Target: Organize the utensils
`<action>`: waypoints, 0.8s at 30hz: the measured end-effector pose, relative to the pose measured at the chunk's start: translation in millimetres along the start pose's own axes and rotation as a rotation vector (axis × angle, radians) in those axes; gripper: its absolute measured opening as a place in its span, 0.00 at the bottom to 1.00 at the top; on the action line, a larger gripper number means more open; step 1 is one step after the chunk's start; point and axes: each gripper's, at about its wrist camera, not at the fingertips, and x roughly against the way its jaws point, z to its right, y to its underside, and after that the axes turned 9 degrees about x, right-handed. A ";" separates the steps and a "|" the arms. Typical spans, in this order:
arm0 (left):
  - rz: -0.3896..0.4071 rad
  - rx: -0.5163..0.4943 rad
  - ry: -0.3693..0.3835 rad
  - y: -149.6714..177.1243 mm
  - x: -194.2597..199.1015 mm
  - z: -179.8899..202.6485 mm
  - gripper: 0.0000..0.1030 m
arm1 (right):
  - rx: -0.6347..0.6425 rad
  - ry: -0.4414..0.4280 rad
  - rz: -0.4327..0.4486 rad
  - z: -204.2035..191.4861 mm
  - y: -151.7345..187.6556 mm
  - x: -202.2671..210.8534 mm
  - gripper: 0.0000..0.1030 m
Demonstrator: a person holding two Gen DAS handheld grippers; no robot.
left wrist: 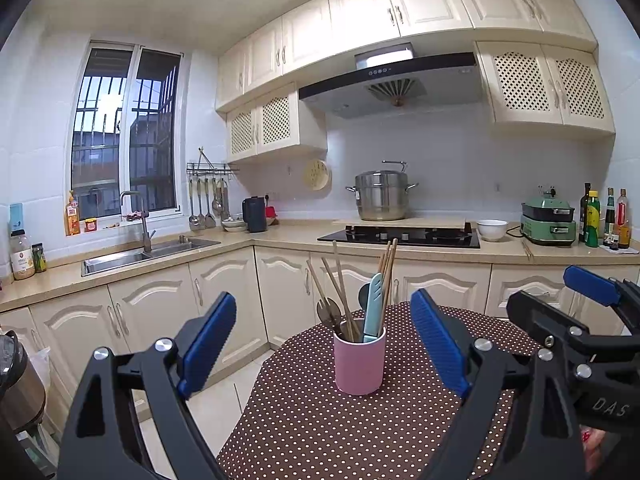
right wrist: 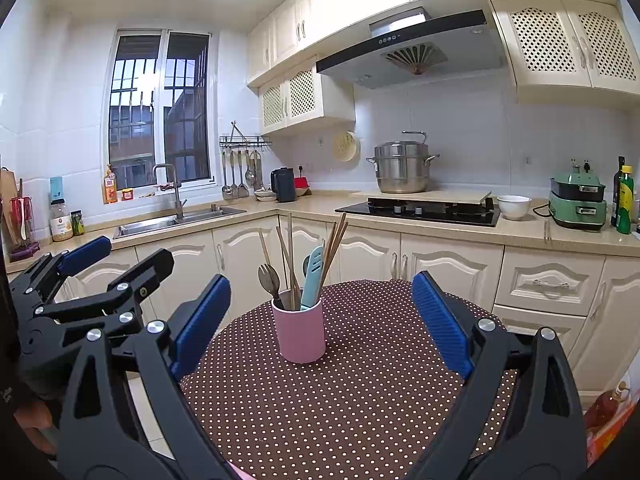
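Note:
A pink cup (left wrist: 360,364) (right wrist: 301,332) stands upright on a round table with a brown polka-dot cloth (left wrist: 320,420) (right wrist: 360,400). Several wooden chopsticks (left wrist: 389,264) (right wrist: 334,244), a teal-handled utensil (left wrist: 374,304) (right wrist: 313,276) and a dark fork (left wrist: 328,312) (right wrist: 269,276) stick out of it. My left gripper (left wrist: 323,300) (right wrist: 124,256) hovers over the table's near side, open, nothing between its blue pads. My right gripper (right wrist: 320,282) (left wrist: 544,286) is beside it on the right, also open and holding nothing. Both point at the cup, well short of it.
An L-shaped kitchen counter (left wrist: 256,240) runs behind the table, with a sink (left wrist: 148,254), a black hob (left wrist: 400,236), a steel pot (left wrist: 382,196) and a green appliance (left wrist: 548,220). A strip of tiled floor separates table and cabinets. A cooker (left wrist: 16,380) stands at the low left.

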 end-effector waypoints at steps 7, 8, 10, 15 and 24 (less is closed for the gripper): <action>-0.010 0.000 -0.004 1.4 -7.0 -1.8 0.84 | -0.003 -0.001 -0.009 -0.1 2.3 -6.7 0.88; -0.012 0.000 -0.004 1.7 -8.3 -2.1 0.84 | -0.004 -0.001 -0.011 0.1 2.6 -8.2 0.88; -0.018 0.000 -0.005 2.3 -11.3 -2.9 0.84 | -0.004 -0.002 -0.016 0.6 3.8 -11.2 0.88; -0.040 0.000 -0.011 6.5 -22.4 -5.6 0.84 | -0.009 -0.005 -0.035 0.7 7.7 -21.2 0.88; -0.172 0.016 -0.024 26.5 -67.2 -8.0 0.84 | 0.001 -0.002 -0.110 4.1 22.3 -57.0 0.88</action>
